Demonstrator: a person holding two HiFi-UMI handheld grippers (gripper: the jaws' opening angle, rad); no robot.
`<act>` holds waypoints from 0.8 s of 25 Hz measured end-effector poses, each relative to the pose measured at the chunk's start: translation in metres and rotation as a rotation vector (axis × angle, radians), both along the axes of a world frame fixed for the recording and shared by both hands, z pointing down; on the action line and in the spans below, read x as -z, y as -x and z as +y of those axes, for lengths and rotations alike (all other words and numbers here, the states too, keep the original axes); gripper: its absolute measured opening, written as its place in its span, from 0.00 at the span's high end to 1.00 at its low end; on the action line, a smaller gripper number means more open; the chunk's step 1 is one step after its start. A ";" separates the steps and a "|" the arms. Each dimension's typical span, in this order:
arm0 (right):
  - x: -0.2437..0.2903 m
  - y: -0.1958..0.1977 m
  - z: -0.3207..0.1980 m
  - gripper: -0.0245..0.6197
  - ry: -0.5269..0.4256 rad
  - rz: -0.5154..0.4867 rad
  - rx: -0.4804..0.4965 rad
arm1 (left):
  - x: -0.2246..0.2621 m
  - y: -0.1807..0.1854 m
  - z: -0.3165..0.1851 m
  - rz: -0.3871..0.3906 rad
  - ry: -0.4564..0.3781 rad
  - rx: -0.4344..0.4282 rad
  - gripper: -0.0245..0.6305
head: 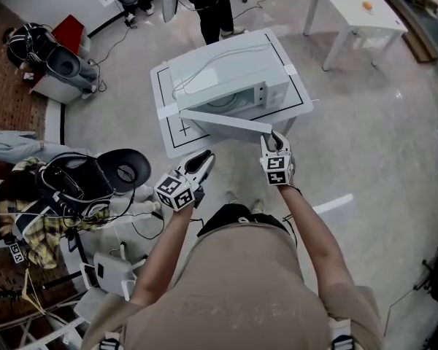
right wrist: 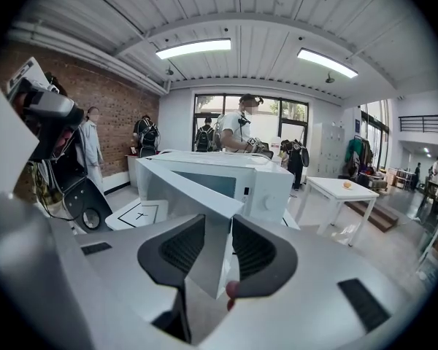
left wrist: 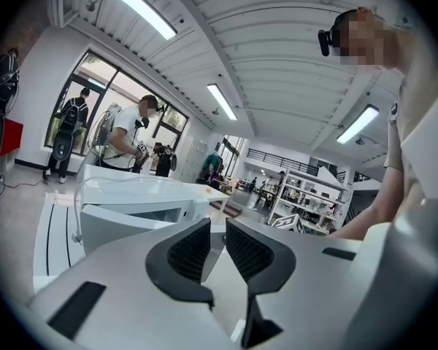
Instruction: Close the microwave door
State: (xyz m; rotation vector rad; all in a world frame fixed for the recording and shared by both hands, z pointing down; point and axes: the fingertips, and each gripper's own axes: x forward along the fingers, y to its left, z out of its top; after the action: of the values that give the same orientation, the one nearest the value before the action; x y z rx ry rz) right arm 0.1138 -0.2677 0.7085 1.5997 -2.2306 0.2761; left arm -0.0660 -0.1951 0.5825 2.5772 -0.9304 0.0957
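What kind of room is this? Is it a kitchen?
Probably a big lab or workshop, not a kitchen: the microwave sits on a white table with black lines, and gear and cables lie on the floor.

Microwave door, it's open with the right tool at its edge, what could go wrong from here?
The door has its edge between the right tool's pads, which look unclamped, so it could slip out mid-swing. The microwave stands on a small table; a hard push might shove it.
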 end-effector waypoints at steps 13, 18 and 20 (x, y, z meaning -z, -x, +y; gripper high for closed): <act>0.004 -0.014 -0.029 0.80 -0.024 0.052 -0.051 | 0.008 0.008 -0.043 0.067 -0.040 -0.033 0.88; 0.004 -0.017 -0.061 0.79 -0.032 0.065 -0.060 | -0.003 0.012 -0.066 0.054 -0.025 -0.035 0.88; 0.003 -0.018 -0.068 0.79 -0.031 0.063 -0.051 | -0.006 0.010 -0.070 0.049 -0.023 -0.024 0.88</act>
State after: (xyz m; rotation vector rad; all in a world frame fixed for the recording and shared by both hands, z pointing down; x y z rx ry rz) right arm 0.1323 -0.3362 0.7058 1.6601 -2.1587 0.2033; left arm -0.0762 -0.2651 0.5881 2.6002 -0.8876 0.0290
